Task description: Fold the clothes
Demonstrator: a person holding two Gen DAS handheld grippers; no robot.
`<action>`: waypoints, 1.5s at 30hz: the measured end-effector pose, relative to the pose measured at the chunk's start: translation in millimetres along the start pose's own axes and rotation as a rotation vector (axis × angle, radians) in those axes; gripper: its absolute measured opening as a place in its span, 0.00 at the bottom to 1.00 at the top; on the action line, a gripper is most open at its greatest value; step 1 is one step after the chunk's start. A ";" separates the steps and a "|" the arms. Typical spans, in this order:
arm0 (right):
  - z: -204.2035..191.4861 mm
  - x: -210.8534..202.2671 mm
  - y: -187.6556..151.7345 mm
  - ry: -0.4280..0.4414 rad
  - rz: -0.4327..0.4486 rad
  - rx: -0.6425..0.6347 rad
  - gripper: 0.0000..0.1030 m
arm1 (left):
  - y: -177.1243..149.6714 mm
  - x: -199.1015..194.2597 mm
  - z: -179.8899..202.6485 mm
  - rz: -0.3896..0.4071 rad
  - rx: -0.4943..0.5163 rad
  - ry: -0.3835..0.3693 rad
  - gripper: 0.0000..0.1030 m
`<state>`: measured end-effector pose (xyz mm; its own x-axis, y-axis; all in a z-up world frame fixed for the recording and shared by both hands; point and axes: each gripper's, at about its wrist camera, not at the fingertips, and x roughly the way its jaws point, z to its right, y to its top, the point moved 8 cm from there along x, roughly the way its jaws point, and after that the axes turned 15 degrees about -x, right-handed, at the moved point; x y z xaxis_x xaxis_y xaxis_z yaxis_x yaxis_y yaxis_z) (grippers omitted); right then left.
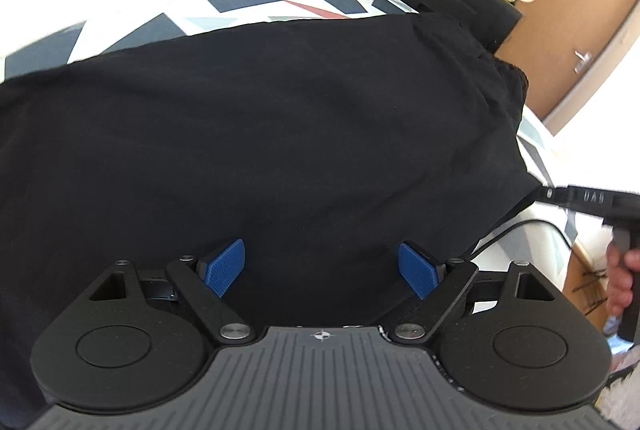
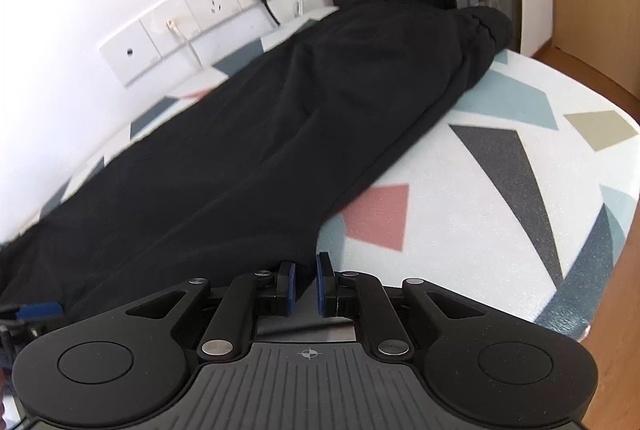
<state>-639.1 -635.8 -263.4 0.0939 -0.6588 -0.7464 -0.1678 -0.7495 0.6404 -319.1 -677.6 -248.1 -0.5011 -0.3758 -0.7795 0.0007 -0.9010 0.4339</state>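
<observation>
Folding's barely started: black trousers (image 2: 280,134) lie mostly flat, left gripper (image 1: 320,268) spread wide above them holding nothing, right gripper (image 2: 306,280) pinching their near edge between its jaws.

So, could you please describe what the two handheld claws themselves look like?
Both match: the left claw and right claw have black linkage arms with silver pivot bolts, round black discs at either side, blue textured pads and a grey ribbed body bearing a small crosshair mark. In the left view, the right unit shows white lettering and a thin black cable.

Black tongs (image 1: 322,270), blue ribbed pads (image 1: 224,266), grey grooved housing.
</observation>
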 end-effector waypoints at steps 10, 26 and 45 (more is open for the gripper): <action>15.8 -17.3 10.8 0.037 0.098 0.105 0.44 | -12.6 -1.2 10.0 -0.008 0.049 0.047 0.85; 11.7 8.0 5.3 0.039 -0.073 0.032 0.00 | -3.3 3.2 15.0 0.023 -0.077 0.042 0.85; 61.9 -60.7 15.2 0.006 0.123 0.124 0.46 | -17.1 -21.9 29.2 0.132 -0.243 0.115 0.88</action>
<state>-708.1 -603.1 -219.6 0.0707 -0.7457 -0.6625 -0.2985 -0.6496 0.6993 -333.4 -647.6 -225.2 -0.3813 -0.5031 -0.7756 0.2736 -0.8628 0.4251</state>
